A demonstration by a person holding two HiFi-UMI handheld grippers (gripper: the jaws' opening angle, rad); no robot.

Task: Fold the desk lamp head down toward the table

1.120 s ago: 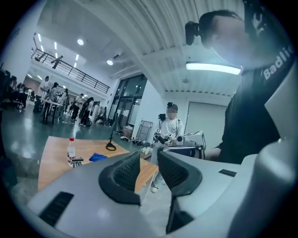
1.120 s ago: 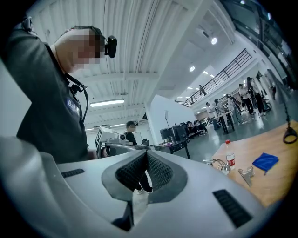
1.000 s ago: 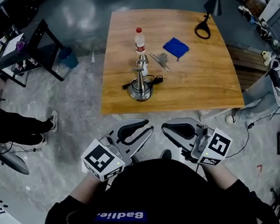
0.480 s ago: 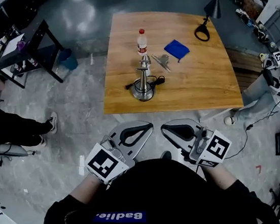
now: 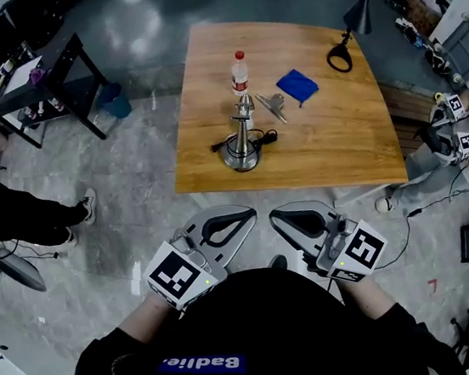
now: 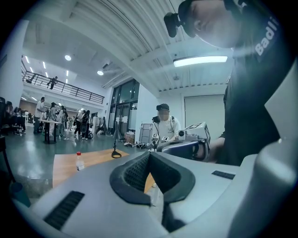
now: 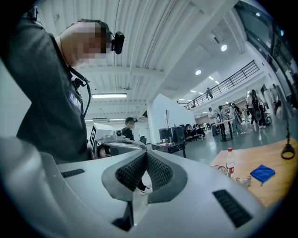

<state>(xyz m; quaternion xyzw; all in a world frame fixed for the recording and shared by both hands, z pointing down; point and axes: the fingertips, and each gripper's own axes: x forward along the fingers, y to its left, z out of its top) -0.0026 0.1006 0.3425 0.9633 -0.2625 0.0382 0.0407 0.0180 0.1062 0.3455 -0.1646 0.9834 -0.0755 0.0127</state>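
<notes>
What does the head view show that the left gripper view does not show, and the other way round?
Only the head view shows the desk lamp and the blue cloth. Only the left gripper view shows the balcony and the ceiling light. Both show the wooden table, the bottle on it, and the left gripper, shut with nothing between its jaws.

In the head view, the silver metal desk lamp with round base (image 5: 240, 141) is too small to show its hinge positions. The small silver metal object (image 5: 272, 105) beside the blue cloth (image 5: 296, 85) cannot be identified. The left edge cuts off the seated person in dark trousers (image 5: 23, 210).
</notes>
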